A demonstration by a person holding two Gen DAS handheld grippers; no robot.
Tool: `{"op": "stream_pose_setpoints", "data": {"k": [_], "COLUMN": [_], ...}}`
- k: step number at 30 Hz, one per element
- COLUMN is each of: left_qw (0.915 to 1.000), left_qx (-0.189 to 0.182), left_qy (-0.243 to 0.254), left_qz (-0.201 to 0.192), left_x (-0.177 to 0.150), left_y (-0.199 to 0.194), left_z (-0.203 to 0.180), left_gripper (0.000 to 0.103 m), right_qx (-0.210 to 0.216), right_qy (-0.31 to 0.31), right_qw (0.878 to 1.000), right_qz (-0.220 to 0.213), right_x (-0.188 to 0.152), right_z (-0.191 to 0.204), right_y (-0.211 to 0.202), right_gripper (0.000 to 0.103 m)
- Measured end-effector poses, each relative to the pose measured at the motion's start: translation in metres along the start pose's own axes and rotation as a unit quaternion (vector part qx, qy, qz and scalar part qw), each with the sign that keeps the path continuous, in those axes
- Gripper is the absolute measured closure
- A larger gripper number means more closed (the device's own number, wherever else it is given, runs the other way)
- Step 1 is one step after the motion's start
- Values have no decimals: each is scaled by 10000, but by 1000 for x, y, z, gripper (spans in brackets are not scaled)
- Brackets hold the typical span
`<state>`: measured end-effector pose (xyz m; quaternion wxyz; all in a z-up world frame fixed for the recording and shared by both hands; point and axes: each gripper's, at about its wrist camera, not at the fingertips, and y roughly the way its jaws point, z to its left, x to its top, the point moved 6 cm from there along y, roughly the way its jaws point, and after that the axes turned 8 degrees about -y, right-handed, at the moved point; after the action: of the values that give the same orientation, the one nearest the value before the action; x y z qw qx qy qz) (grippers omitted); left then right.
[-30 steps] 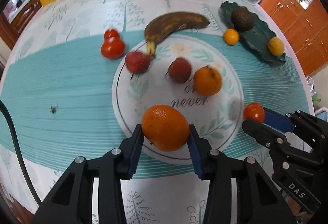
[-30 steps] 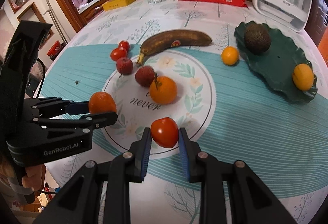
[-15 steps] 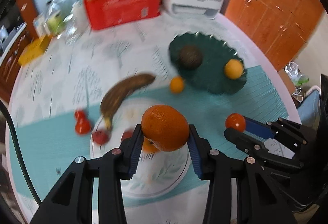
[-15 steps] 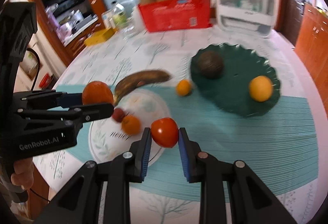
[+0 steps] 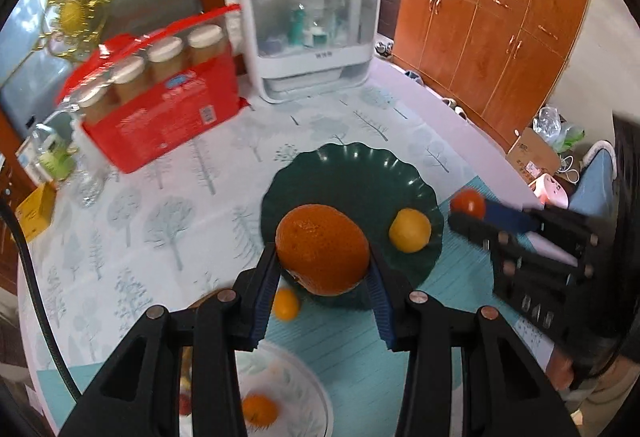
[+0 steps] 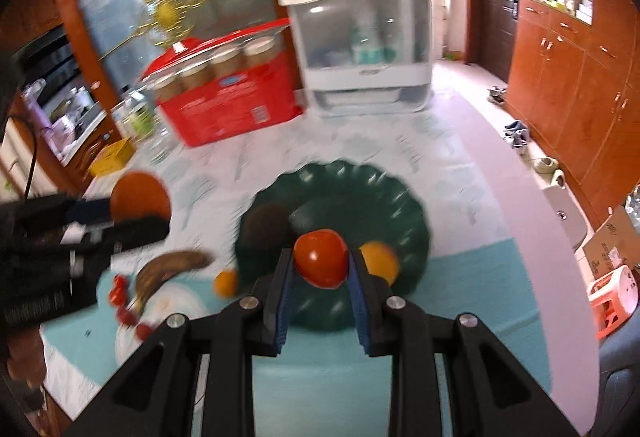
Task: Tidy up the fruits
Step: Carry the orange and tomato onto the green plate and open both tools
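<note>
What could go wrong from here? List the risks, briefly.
1. The left claw grips the round orange only at its sides; it could slip out.
2. The green plate already holds a yellow fruit; dropped fruit may knock it off.
3. The right claw, holding the tomato, is close alongside; the claws could collide.

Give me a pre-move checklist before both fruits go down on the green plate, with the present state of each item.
1. Left gripper clamped on the orange: ok.
2. Right gripper clamped on the tomato: ok.
3. Bare space on the green plate: ok, its far half is free.
4. Yellow fruit on the plate clear of the drop spot: cannot tell.
5. Dark fruit on the plate clear of the orange's path: cannot tell, picture blurred.
6. The two grippers apart from each other: ok.
</note>
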<state>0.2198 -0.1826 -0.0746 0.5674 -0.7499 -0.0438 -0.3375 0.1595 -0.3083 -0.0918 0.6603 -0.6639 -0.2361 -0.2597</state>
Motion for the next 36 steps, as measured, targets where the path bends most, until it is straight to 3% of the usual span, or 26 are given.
{"op": "stream_pose_setpoints", "data": {"k": [7,13,18,29,31,34,36], "left_qw": [9990,9980,9956,9959,9957,9958,9963], "left_qx": [-16,-66,-51,163,165,242,157], "left_qy": [-153,-279,-311,-8,-11,-99,-203], "left_qz": [420,568,884,887,910,880,821], "left_x": [18,38,31,26,26,27,28], "left_y": [74,120,159,178,175,170,163], "left_z": [-6,-8,-13,-20,-19,-12,-7], "left_gripper": [62,62,62,59,54,31,24], "right_qx": [-115,-136,-74,-192,-217,-227,-227], "right_qy": [108,256,432,412,408,451,501], "right_qw": [9993,9963,9934,9926,9926,9925,9924], "right_qz": [347,808,1062,1129,1126,1114,1099], "right_x": [16,3,-8,-18,-17,-17,-17], "right_z": [-33,-41,-45,-50,-51,-54,-56], "right_y": [61,110,134,145,146,143,141], "right_gripper": [76,76,76,75,74,72,62]}}
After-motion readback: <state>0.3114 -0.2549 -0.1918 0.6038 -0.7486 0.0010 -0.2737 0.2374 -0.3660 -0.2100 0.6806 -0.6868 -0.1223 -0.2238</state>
